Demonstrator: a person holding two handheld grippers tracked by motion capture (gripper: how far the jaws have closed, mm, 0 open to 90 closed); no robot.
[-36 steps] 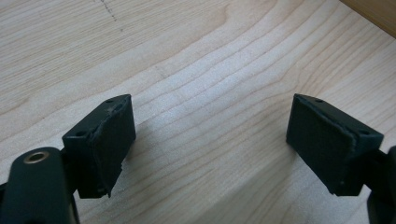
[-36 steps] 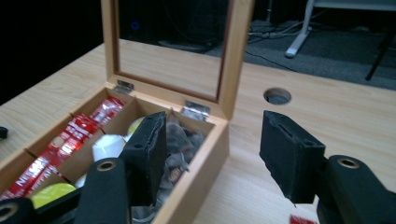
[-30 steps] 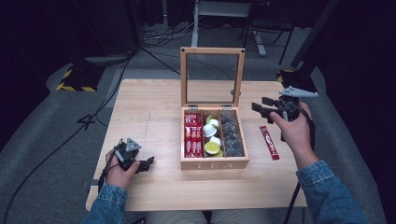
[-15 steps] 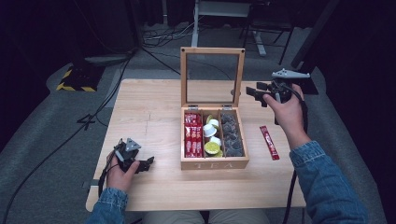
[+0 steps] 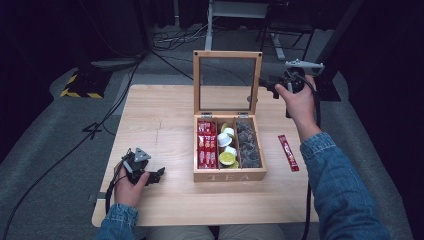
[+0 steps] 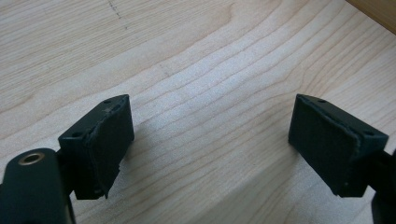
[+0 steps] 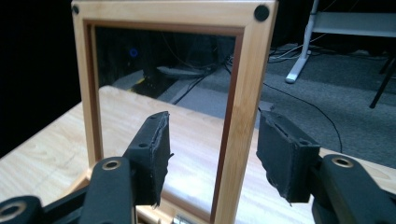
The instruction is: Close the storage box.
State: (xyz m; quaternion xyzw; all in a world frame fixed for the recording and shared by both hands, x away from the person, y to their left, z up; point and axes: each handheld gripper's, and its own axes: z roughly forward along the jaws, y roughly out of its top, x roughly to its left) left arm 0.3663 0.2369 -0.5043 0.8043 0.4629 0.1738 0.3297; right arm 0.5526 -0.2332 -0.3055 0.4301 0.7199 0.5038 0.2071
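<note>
Straddling upright glass-paned wooden lid (image 7: 243, 93) of tea box (image 5: 229, 175) at mid-counter (image 5: 160, 120): right tongs (image 7: 212, 154), wide, nothing gripped. Left tongs (image 6: 210, 140) wide w/ bare wood beneath. Red sachet (image 5: 288, 152) lies beside box.

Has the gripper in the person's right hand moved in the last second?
Yes. The right gripper has gone up and away from the person, toward the lid of the tea box.

We read just one word: "TEA", in caps, on the front wall of the open light-wood box w/ glass-pane lid (image 5: 229, 175), seen from the high view. The red sachets in its left compartment (image 5: 206, 150) and the red stick packet on the table (image 5: 288, 152) carry print too small to read.
</note>
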